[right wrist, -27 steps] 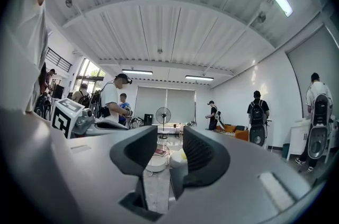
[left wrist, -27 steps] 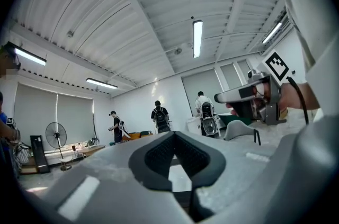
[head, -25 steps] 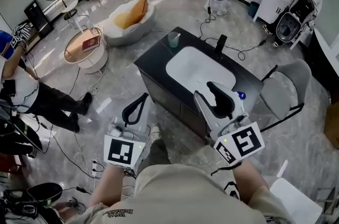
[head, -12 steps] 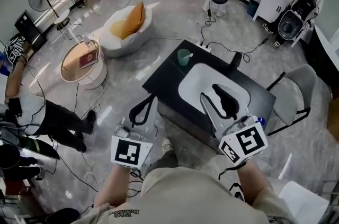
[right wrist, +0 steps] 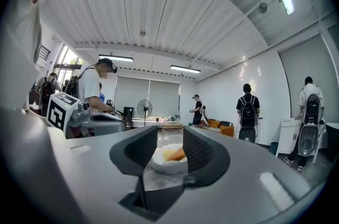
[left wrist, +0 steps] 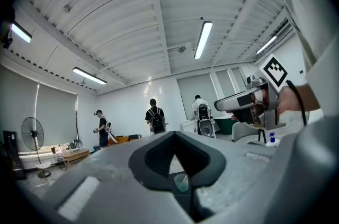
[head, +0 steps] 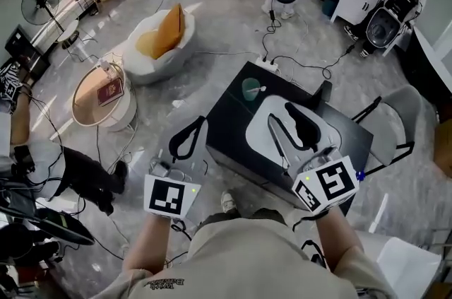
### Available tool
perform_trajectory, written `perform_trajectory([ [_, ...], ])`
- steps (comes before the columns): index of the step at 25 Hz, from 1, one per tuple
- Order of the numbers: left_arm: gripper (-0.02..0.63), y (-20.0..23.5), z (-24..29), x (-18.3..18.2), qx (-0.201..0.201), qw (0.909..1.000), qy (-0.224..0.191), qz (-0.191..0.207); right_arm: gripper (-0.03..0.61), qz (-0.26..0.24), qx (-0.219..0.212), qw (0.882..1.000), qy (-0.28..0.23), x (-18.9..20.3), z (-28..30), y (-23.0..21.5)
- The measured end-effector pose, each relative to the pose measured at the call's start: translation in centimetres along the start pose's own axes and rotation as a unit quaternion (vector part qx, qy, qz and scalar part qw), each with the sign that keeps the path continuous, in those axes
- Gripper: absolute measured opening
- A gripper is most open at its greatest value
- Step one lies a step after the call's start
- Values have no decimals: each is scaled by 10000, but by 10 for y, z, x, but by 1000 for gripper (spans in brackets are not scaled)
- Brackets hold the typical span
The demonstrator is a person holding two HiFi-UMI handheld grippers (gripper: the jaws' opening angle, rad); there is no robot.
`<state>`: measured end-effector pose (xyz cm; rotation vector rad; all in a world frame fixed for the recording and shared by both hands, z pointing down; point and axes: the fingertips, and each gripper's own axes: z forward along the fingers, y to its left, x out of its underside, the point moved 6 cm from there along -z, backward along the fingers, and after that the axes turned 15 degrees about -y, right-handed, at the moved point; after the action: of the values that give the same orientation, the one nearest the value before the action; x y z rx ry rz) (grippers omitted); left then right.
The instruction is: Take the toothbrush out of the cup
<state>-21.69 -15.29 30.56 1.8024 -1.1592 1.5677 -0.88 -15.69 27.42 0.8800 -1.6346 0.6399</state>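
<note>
The green cup (head: 250, 88) stands on the black surface (head: 227, 126) at the far left corner of the white sink basin (head: 258, 126). The toothbrush (head: 260, 88) is in it, its pale handle leaning over the rim toward the basin, so its long axis tilts up and to the right. Both grippers are short of it, apart from cup and brush alike.

The right gripper (head: 281, 118) hangs over the basin with its fingers spread and nothing between them. The cup lies ahead and a little to its left, and this looks the nearer of the two. The left gripper (head: 198, 126) is off the surface's near edge, fingers closed tip to tip on nothing.

The left gripper view frames the cup (left wrist: 181, 181) low in the gap below its closed fingers. The right gripper view misses the cup altogether: between its parted fingers sits a white beanbag chair (right wrist: 168, 160) across the room, so that gripper would likely need turning left before it reaches.
</note>
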Motion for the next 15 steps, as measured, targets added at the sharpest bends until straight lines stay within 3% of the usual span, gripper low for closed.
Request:
perform_trajectory([
  [15, 2, 11, 53, 23, -57, 9998, 191, -61, 155, 252, 134, 9994, 204, 26, 29, -54],
])
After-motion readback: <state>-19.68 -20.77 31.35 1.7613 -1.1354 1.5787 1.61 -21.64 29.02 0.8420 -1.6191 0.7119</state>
